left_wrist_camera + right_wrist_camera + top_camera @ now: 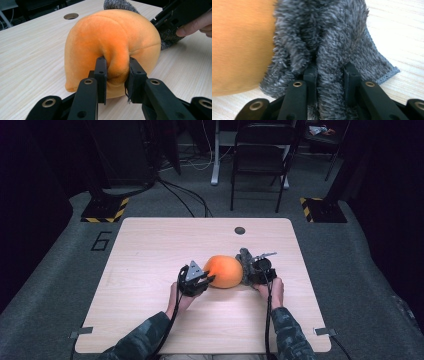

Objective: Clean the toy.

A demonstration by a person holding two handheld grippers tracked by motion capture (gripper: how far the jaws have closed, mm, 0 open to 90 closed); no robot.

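Note:
An orange plush cushion point(223, 271) lies mid-table with a grey furry cloth point(246, 260) against its right side. My left gripper point(209, 280) is at the cushion's left end, shut on a pinched fold of orange plush point(117, 68). On the right, my right gripper point(248, 277) is shut on a ridge of the grey furry cloth point(329, 82), which bulges up between its jaws. The orange cushion point(239, 45) sits just left of that cloth in the right gripper view. Behind the cushion in the left gripper view I see the other gripper point(180, 15) and a hand.
The light wooden table point(150, 250) has a round cable hole point(240, 230) near its far edge. Beyond the table stand a black folding chair point(260, 155), a desk leg and floor cables.

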